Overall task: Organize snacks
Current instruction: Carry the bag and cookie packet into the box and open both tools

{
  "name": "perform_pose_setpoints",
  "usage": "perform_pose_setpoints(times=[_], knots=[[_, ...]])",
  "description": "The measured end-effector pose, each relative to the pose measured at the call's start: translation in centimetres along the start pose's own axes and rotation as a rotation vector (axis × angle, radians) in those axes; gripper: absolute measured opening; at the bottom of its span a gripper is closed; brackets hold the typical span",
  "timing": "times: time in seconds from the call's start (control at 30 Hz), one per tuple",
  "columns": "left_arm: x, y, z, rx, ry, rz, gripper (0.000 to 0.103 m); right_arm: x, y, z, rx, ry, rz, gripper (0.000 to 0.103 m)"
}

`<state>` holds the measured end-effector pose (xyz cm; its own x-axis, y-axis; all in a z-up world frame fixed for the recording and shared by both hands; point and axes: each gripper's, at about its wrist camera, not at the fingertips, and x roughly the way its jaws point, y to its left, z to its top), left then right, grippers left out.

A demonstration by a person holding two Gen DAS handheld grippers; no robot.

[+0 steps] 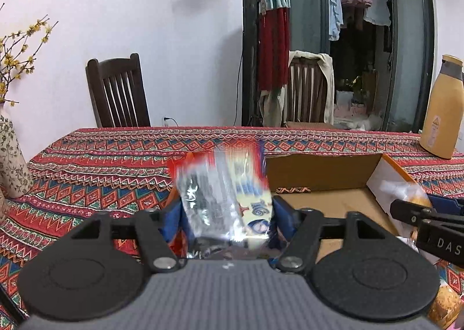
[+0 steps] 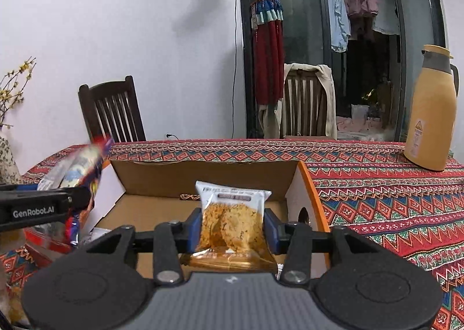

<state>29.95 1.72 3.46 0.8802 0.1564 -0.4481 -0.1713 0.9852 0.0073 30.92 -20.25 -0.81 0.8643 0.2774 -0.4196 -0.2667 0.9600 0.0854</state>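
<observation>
1. Right wrist view: right gripper (image 2: 232, 228) holds a clear cracker packet (image 2: 232, 219) upright between its pads, centre frame, hanging over the open cardboard box (image 2: 162, 179). Long axis vertical; box floor directly below and ahead.
2. Left wrist view: left gripper (image 1: 221, 214) has a foil snack bag (image 1: 223, 185) standing between its pads, blurred; contact unclear, so I can't tell if it's gripped.
3. That bag sits left of the box wall (image 1: 319, 173); box lies right of centre.
4. Judgement: right hand is nearer to a drop; left must shift right first.

"GenRobot.AI" on the left tool (image 2: 43, 208); "DAS" on the right tool (image 1: 429, 231)
</observation>
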Motion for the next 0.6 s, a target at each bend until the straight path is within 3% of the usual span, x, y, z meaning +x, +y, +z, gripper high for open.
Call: perform_pose_setpoints(times=[0.07, 0.1, 0.13, 0.17, 0.2, 0.6], knots=[[-0.2, 0.2, 0.2, -0.012, -0.011, 0.002, 0.081, -0.1, -0.1, 0.1, 0.003, -0.003, 0.002, 0.052], [-0.3, 0.4, 0.3, -0.024, -0.013, -0.005, 0.085, -0.4, -0.2, 0.1, 0.006, -0.009, 0.002, 0.066], [-0.4, 0.6, 0.3, -0.039, -0.016, -0.006, 0.096, -0.6, -0.3, 0.1, 0.011, -0.019, -0.001, 0.075], [-0.6, 0.6, 0.4, -0.050, -0.025, -0.002, 0.103, -0.9, -0.4, 0.1, 0.017, -0.029, -0.005, 0.091], [-0.9, 0.7, 0.4, -0.059, -0.038, 0.003, 0.103, -1.1, -0.5, 0.2, 0.023, -0.041, -0.008, 0.099], [-2.7, 1.0, 1.1, -0.077, -0.081, -0.009, 0.103, -2.6, -1.3, 0.8, 0.050, -0.096, -0.004, 0.103]])
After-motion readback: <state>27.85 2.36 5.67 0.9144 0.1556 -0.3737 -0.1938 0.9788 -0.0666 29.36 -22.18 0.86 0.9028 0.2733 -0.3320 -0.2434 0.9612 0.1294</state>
